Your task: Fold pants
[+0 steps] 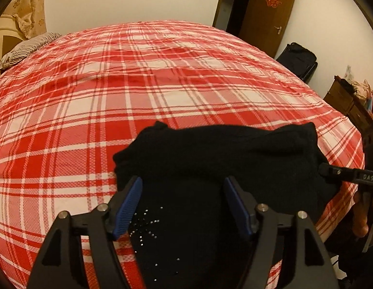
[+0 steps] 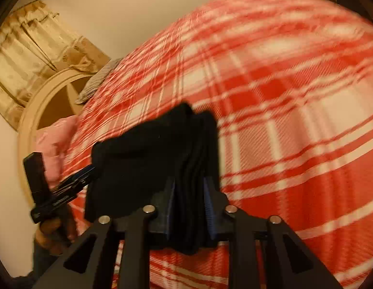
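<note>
Black pants (image 1: 222, 156) lie bunched on a red and white plaid bedspread (image 1: 138, 84) near the front edge of the bed. Small shiny studs dot the cloth near me. My left gripper (image 1: 182, 183) is open, its blue pads (image 1: 129, 204) astride the black cloth. My right gripper (image 2: 190, 180) is shut on a thick gathered fold of the pants (image 2: 143, 159) and holds it lifted above the bed. The right gripper also shows in the left wrist view (image 1: 328, 172) at the pants' right end. The left gripper shows in the right wrist view (image 2: 73, 183).
A striped pillow (image 1: 25, 50) lies at the bed's far left by a headboard (image 2: 42, 110). A brown door (image 1: 268, 12), a dark suitcase (image 1: 299, 60) and a wooden dresser (image 1: 347, 101) stand to the right. The right wrist view is motion-blurred.
</note>
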